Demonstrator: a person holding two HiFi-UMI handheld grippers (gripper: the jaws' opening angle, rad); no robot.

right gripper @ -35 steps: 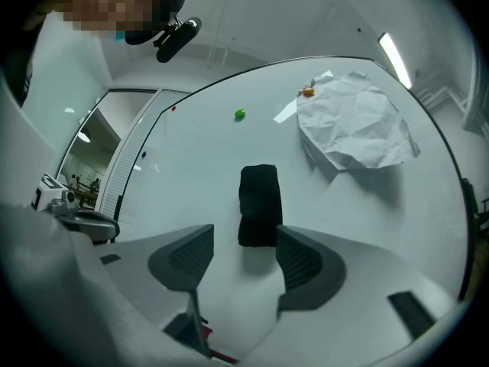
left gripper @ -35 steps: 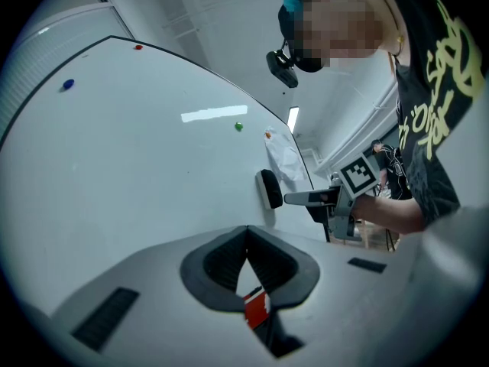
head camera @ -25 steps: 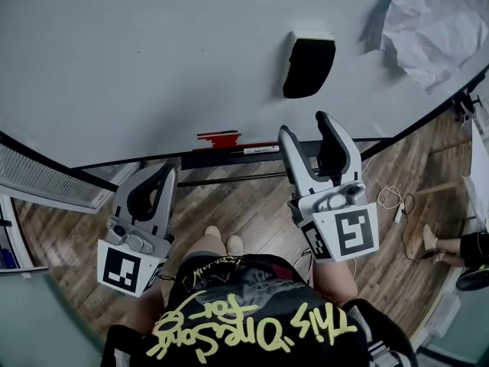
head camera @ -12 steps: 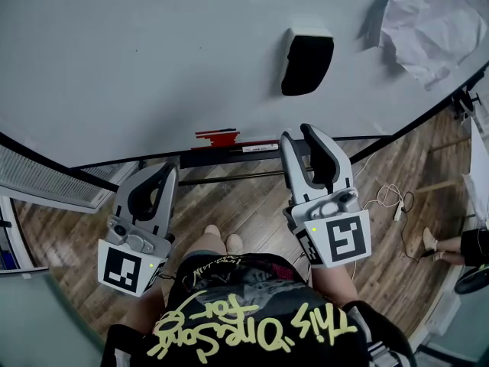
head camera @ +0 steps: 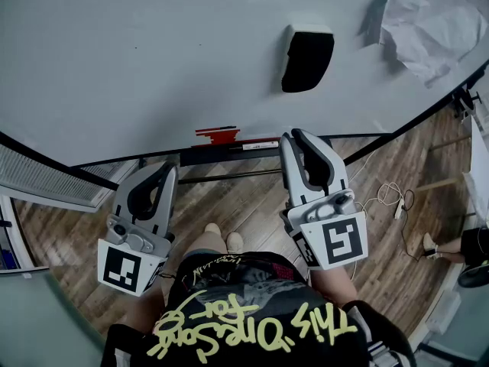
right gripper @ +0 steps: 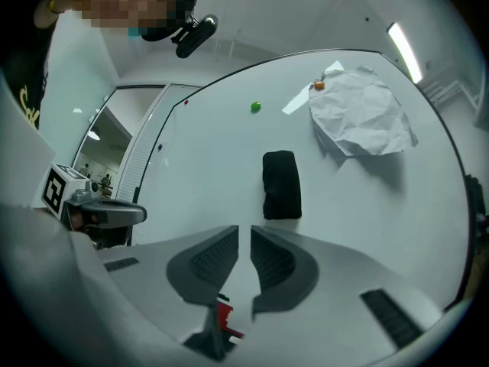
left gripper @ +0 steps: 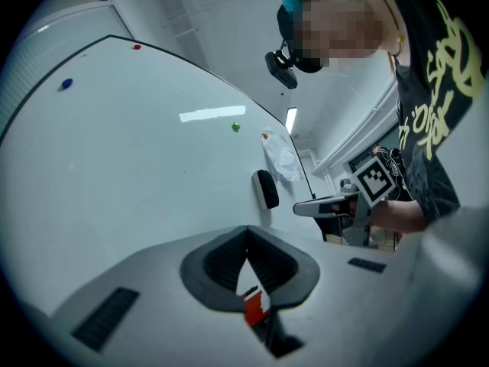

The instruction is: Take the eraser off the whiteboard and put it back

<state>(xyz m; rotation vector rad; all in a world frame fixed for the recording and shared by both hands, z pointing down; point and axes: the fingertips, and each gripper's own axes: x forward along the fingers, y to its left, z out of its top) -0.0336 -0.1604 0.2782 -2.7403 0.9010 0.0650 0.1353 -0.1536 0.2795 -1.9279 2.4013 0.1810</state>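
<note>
- Eraser (head camera: 307, 60) stuck on the whiteboard (head camera: 153, 67), black, upright, below and left of a crumpled paper (head camera: 428, 21) pinned to the same board.
- Right gripper (head camera: 299, 138) held in front of the board's lower edge, pointing at the board, directly below the eraser and well short of it; no contact.
- Jaws of the right gripper just closing, now nearly together with only a narrow slit left; nothing between them.
- From the right gripper view, eraser (right gripper: 280, 184) straight ahead, just above and slightly right of the slit between the jaws (right gripper: 244, 232).
- Left gripper (head camera: 164, 168) lower and to the left, apart from the board, jaws closed tip to tip and empty.
- From the left gripper view, eraser (left gripper: 267, 189) off to the right and above the closed tips (left gripper: 246, 232), with the right gripper's side visible further right.
- Red marker (head camera: 218, 134) lying on the tray at the board's bottom edge, between the two grippers and below-left of the eraser.
</note>
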